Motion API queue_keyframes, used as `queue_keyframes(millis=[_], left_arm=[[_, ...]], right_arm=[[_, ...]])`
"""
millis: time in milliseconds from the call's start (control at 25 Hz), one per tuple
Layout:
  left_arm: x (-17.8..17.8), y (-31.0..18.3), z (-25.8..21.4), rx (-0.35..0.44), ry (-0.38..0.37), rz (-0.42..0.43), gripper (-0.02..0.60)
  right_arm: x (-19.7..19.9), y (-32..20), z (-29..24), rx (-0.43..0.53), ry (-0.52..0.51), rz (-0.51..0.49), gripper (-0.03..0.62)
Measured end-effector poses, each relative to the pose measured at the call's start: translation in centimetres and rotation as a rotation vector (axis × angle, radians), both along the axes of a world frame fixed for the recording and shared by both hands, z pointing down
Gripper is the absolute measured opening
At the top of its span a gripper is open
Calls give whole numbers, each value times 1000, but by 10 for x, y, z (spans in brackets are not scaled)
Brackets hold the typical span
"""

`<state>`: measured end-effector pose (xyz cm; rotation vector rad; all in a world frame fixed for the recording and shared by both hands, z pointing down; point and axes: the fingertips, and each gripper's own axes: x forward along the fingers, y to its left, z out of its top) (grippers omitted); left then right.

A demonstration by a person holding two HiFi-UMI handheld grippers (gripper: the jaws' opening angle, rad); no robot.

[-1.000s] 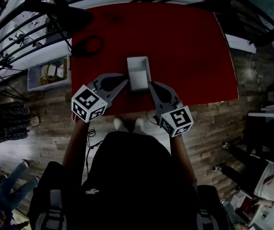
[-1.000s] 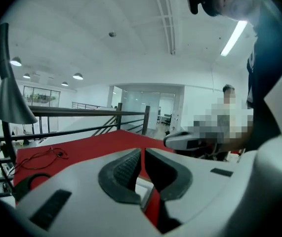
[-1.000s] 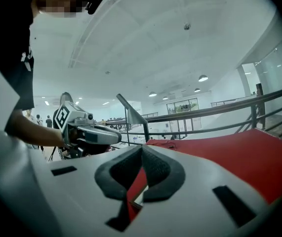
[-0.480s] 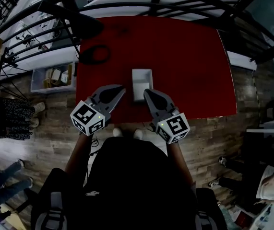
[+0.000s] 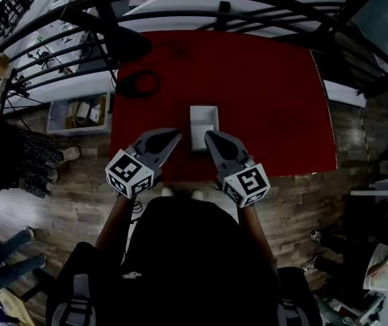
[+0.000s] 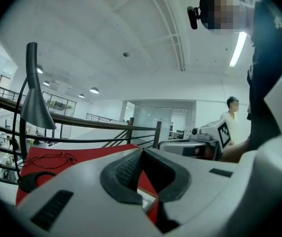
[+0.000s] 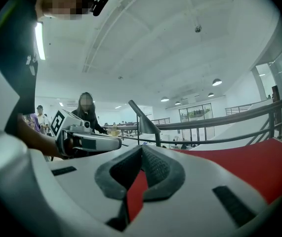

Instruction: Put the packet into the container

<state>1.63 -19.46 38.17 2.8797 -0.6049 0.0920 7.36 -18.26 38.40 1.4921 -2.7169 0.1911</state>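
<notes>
Left gripper closed, nothing between the jaws; right gripper likewise. Only the head view shows both tips either side of the container's near end, on the red worktop. Container's long axis points away from the person. Its inside is too dim to read.

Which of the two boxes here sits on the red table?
The white container, near the red table's front edge. The other, a clear bin of odds and ends, stands on the wooden floor.
</notes>
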Motion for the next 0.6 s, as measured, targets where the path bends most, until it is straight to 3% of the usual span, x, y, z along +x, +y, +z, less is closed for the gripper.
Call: queue_keyframes(millis=[600], left_arm=[[4, -2, -4, -5, 11, 9, 9]], right_arm=[[-1, -4, -2, 1, 4, -1, 20]])
